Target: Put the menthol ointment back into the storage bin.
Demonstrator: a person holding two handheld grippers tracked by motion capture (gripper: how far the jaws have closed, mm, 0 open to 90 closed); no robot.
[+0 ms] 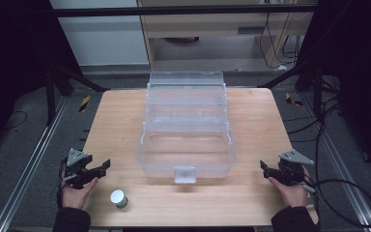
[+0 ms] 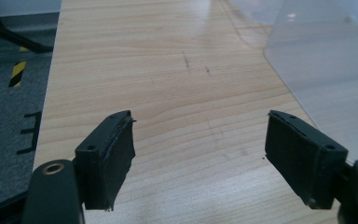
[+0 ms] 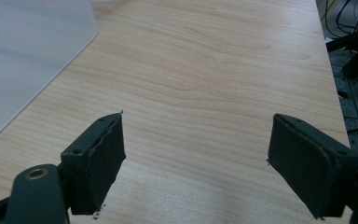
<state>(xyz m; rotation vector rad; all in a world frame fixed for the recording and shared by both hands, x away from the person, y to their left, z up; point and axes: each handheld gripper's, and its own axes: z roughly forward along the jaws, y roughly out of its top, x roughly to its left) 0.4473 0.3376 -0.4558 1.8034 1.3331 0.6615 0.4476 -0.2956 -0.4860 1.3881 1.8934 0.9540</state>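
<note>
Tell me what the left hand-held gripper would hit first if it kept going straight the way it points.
Probably nothing soon: the left hand-held gripper faces bare table, with the clear plastic box off to its right. Depth is uncertain.

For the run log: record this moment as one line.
left gripper open, empty | right gripper open, empty | clear plastic bin centre | small white-lidded jar near left hand

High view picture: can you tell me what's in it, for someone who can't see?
A clear plastic storage box with its lid open sits mid-way on a light wooden table. A person's hands hold open left tongs and right tongs at either side, both holding nothing. A small white-capped green jar stands near the left tongs.
</note>
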